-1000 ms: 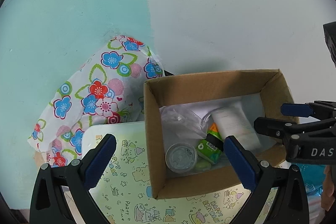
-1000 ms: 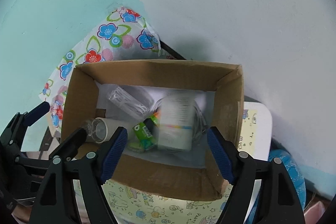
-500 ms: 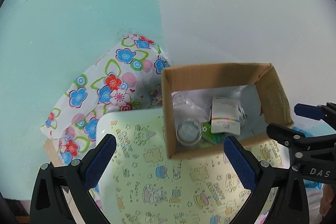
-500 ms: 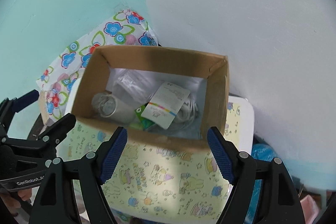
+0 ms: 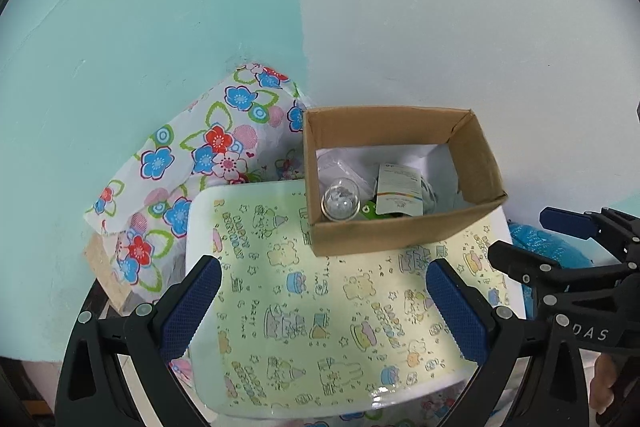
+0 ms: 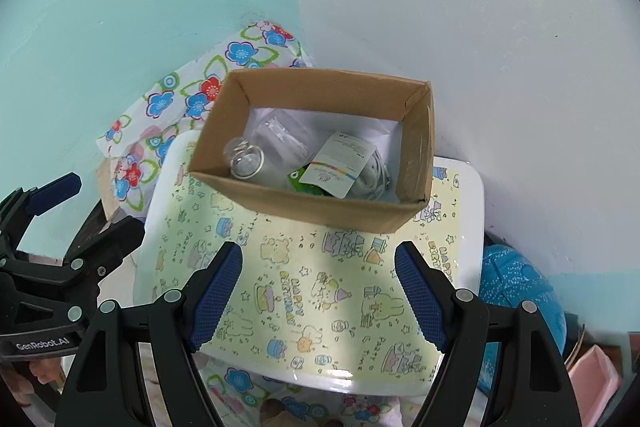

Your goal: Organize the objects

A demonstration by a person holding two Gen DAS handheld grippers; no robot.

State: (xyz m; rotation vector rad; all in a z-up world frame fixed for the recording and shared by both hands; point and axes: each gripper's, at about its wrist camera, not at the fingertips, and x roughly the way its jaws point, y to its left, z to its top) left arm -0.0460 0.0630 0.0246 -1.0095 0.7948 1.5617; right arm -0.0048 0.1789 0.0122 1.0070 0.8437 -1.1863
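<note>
Both grippers have drawn back from the cardboard box (image 6: 320, 151) — the left gripper (image 5: 320, 307) and right gripper (image 6: 320, 291) hang spread and empty over the tray (image 6: 320, 291) — while the jar (image 6: 248, 163), packet (image 6: 340, 167) and rest sit inside, so the tidying looks about finished.

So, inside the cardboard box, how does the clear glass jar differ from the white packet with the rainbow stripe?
The clear glass jar is round and see-through; the white packet is flat, opaque and printed. The jar sits at the left end of the cardboard box; the packet lies toward the middle and right, over a green item. Both rest inside the box, untouched by either gripper.
</note>
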